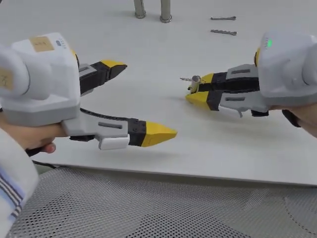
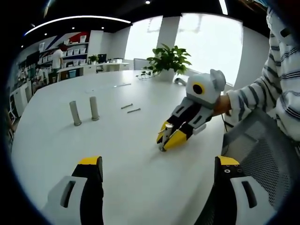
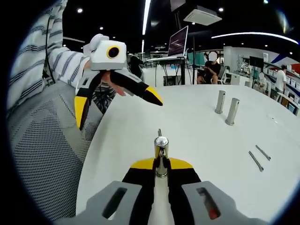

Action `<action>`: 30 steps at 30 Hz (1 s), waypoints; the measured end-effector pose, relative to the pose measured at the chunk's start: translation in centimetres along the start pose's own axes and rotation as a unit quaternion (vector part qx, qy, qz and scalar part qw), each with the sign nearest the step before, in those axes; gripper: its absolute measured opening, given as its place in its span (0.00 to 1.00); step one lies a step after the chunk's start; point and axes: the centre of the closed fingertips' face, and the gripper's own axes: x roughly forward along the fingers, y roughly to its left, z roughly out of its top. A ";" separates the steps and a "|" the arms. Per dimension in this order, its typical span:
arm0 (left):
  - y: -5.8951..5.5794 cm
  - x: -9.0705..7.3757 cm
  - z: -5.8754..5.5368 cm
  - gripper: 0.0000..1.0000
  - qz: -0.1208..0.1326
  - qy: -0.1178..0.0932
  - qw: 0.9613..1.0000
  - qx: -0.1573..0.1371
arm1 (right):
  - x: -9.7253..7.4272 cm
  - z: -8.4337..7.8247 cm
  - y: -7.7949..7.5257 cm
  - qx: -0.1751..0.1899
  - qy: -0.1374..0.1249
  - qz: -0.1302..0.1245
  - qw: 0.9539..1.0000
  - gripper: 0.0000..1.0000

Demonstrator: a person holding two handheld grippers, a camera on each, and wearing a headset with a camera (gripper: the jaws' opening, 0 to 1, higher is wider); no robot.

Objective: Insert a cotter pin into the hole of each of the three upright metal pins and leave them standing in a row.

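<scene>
An upright metal pin (image 3: 161,152) is clamped in the fingers of the right gripper (image 1: 195,88), a cotter pin (image 1: 186,79) projecting sideways from its top towards the left gripper (image 1: 148,98), whose fingers are spread apart and empty. Two loose cotter pins (image 1: 223,18) (image 1: 224,32) lie flat farther up the desk (image 1: 148,49), just beside two bare metal pins (image 1: 140,9) (image 1: 165,11). They are judged nearer the right gripper.

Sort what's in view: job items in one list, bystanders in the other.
Job: metal pin held in the right gripper; two standing metal pins; two loose cotter pins; open left gripper.
Lying about: potted plant; mesh chair.
</scene>
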 end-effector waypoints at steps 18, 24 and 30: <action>1.7 -1.4 -1.8 0.99 0.038 0.008 0.999 -0.020 | 4.4 4.1 -3.1 -0.036 -0.012 0.012 0.999 0.04; 2.6 -2.3 -1.6 0.99 0.057 0.004 0.998 -0.023 | 6.1 5.0 -3.8 -0.049 -0.011 0.024 0.998 0.04; 3.1 -3.0 -1.5 0.99 0.071 -0.001 0.997 -0.028 | 7.5 5.5 -3.6 -0.063 -0.011 0.039 0.997 0.04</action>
